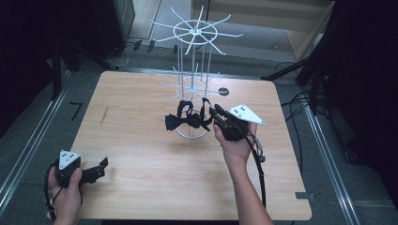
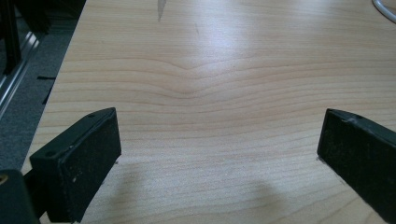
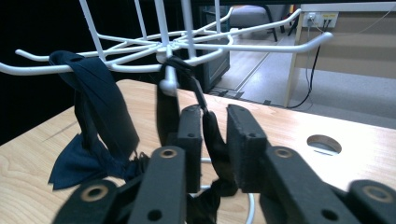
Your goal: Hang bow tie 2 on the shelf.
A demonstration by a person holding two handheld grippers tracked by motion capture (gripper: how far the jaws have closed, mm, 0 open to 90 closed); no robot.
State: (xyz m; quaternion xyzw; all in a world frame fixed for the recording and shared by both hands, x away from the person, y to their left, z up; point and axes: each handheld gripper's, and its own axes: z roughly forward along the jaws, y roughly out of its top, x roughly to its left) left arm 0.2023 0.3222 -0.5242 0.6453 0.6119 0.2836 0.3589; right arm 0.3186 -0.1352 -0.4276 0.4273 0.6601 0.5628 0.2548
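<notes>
on a pale wooden table [image 1: 141, 154], seen from above, a person works with a handheld gripper in each hand. at the near left corner the left gripper [image 1: 96, 171] rests low by the table edge, held in the left hand [image 1: 65, 194]. its own view looks along bare wood grain between two black jaws spread wide apart, with nothing between them.

toward the middle stands a white wire rack [image 1: 193, 70], a tall post with two tiers of radiating hooked arms and a ring base on the table. a dark bow tie [image 1: 180, 121] hangs from the lower tier, its bow drooping just above the wood and its strap [image 3: 93, 100] looped over one arm of the rack.

just right of the rack, the right gripper [image 1: 217, 115], held in the right hand [image 1: 234, 145], reaches in at the lower tier. in its own view the jaws are nearly closed on a thin dark band [image 3: 212, 135] of the bow tie, which runs up to a hooked arm [image 3: 168, 84] overhead. farther right a round hole [image 1: 224, 92] is cut in the tabletop.

the risk from here, as i judge it, is the band catching on the hook's upturned tip. a sideways pull could tip the light rack, or draw the fabric out of the narrow grip so the tie drops.
</notes>
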